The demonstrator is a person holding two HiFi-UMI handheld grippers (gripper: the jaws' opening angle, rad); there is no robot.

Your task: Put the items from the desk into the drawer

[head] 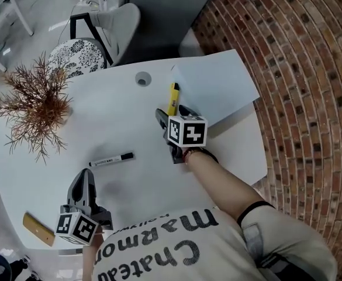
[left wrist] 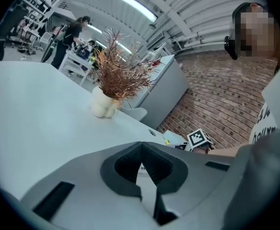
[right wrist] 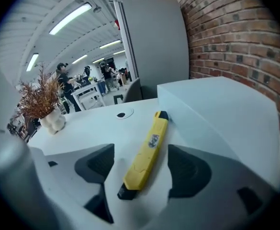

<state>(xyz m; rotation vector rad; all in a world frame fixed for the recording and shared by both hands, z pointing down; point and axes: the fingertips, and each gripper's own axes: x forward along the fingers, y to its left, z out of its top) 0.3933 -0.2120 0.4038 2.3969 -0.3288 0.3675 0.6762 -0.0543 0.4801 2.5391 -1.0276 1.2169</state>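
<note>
A yellow utility knife (head: 173,98) (right wrist: 146,153) lies on the white desk (head: 112,116), beside a pale box. My right gripper (head: 171,117) (right wrist: 139,171) is open, its jaws on either side of the knife's near end without touching it. A black-and-white marker (head: 111,158) lies mid-desk. My left gripper (head: 84,187) (left wrist: 140,166) sits near the desk's front edge, shut with nothing between the jaws; a bit of the marker shows just beyond its tips. A wooden block (head: 38,229) lies at the front left corner.
A pale blue box (head: 214,89) (right wrist: 226,109) lies flat at the right, against the brick wall (head: 299,69). A dried plant in a white vase (head: 36,101) (left wrist: 113,87) stands at the left. A cable hole (head: 142,78) is near the back edge. Chairs stand behind the desk.
</note>
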